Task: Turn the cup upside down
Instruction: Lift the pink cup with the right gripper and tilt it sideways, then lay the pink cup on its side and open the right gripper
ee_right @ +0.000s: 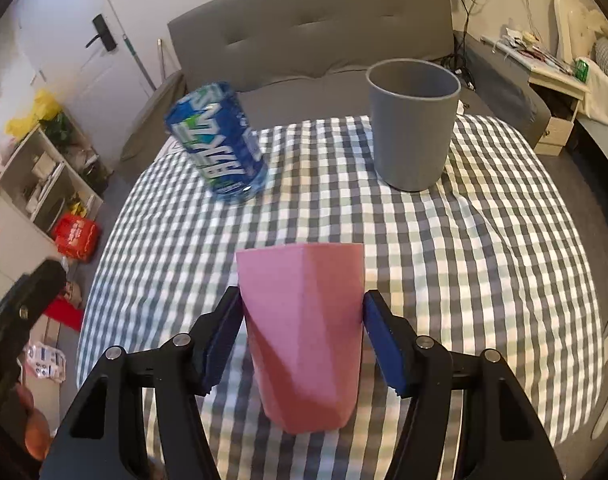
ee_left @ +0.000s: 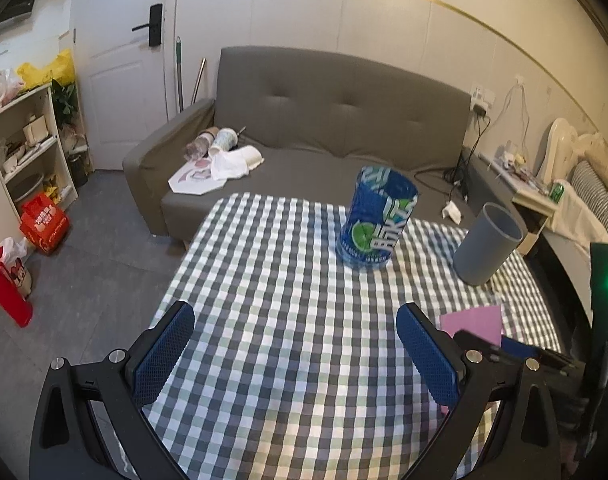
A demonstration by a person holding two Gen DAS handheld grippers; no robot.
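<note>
Partly hidden pink cup (ee_right: 304, 336), right hand-held gripper (ee_right: 302, 340) clamping.

The can (ee_right: 217, 142) is motion-blurred at upper left of the right wrist view, and the cup (ee_left: 472, 323) is mostly hidden at the left view's lower right.

Both wrist views look forward and down over the checked table (ee_left: 288, 280) toward the sofa (ee_left: 335, 112), the left from farther back, the right close behind the pink cup (ee_right: 304, 332), sharing the blue can (ee_left: 377, 220) and grey cup (ee_left: 487, 244) ahead of the fingers.
</note>
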